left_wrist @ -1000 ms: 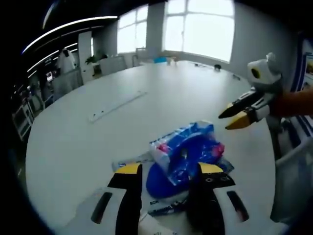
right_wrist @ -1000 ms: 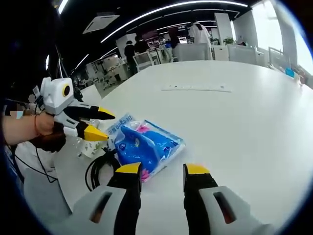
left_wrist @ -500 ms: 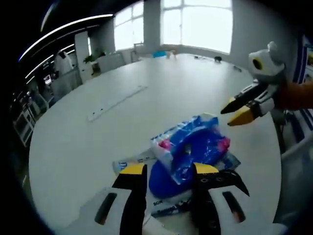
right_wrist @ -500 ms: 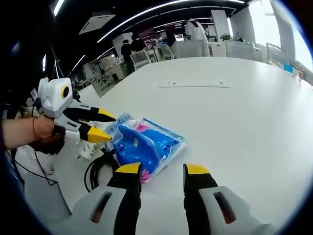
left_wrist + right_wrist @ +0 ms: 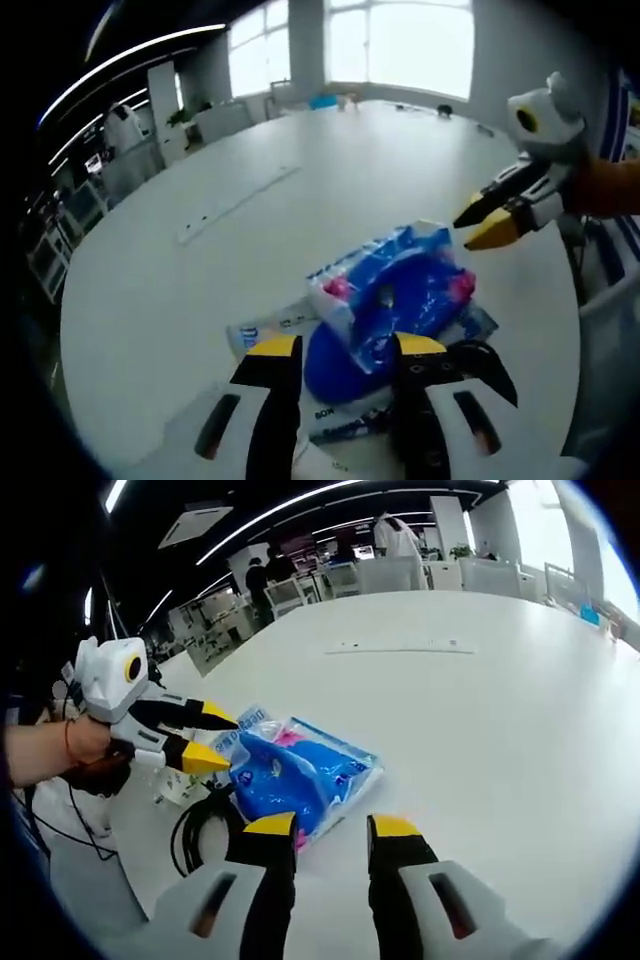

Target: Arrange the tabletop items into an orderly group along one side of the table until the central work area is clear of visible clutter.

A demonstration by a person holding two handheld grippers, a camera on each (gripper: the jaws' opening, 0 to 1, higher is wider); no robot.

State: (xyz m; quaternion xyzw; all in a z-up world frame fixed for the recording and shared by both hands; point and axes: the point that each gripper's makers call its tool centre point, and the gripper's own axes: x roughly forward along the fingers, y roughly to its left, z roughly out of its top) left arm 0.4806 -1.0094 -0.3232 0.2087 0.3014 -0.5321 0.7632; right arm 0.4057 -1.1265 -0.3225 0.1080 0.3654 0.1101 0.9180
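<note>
At the near edge of the white worktop the clutter is already bunched: blue plastic pack lying on a paper sheet, black cable coil just beside it, small blue-printed packet under the front edge. Long pale strip lies well apart, farther out on the worktop.

Step in hand, judged: closing in on the blue plastic pack to shift or square it within the edge group. Neither pair grips anything yet.

Left tongs: parted, empty, tips right over the near end of the pack, which sits between and just beyond them. In the right gripper view the left tongs hover at the pack's left corner, near but can't confirm touching.

Right tongs: parted, empty, pack just beyond the left tip, worktop bare beyond the right tip. In the left gripper view the right tongs hang above the pack's far corner, apart from it.

Next move probably calls for lowering one pair onto a pack edge and clamping thin, crinkly film. Risk: film slips, or paper sheet drags along. The strip looks still to be brought in.
</note>
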